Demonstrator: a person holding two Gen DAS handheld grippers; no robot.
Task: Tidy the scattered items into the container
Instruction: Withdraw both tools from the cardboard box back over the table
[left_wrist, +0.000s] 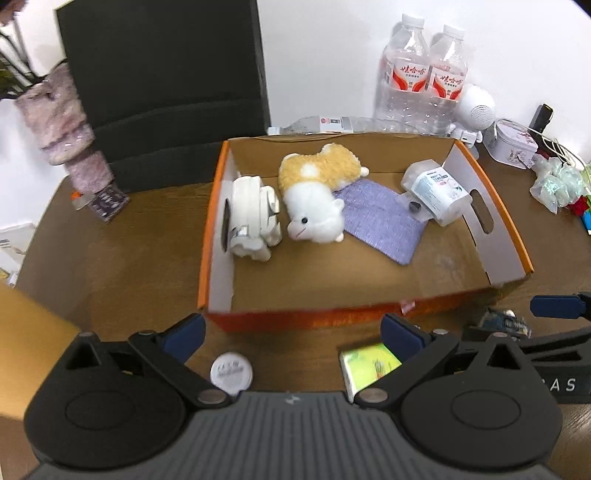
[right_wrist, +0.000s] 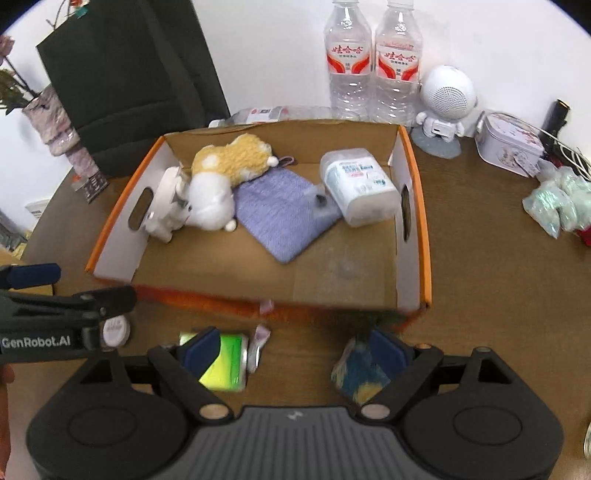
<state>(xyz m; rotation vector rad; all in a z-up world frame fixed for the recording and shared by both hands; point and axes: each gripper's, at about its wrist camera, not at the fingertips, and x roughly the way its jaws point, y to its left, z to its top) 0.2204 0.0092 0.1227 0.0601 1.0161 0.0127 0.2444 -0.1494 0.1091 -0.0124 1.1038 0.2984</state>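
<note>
Inside the shallow orange-rimmed cardboard box (left_wrist: 509, 236) lie four things: one white plastic gadget (left_wrist: 253, 218) against the left wall, one white-and-tan plush sheep (left_wrist: 314, 195) on its side, one lilac knitted cloth (left_wrist: 380, 221) flat on the floor, and one clear tub with a white-and-blue label (left_wrist: 436, 195) near the right wall. In front of the box, on the brown wooden table (left_wrist: 140, 240), three items lie loose — a green-and-yellow drink can (right_wrist: 225, 363) on its side, a round white lid (left_wrist: 231, 373), and a blue-and-yellow crumpled packet (right_wrist: 360, 371).

The left gripper (left_wrist: 293, 332) hovers over the near edge with its blue pads spread wide, nothing between them. The right gripper (right_wrist: 295, 349) likewise stands parted and grips nothing; the can and packet sit below its fingers.

Behind the box stand two upright clear water bottles (right_wrist: 373, 62), a third lying flat, a white round speaker figure (right_wrist: 445, 99), a pale tin (right_wrist: 508, 147) and a black chair back — all against a white wall.
</note>
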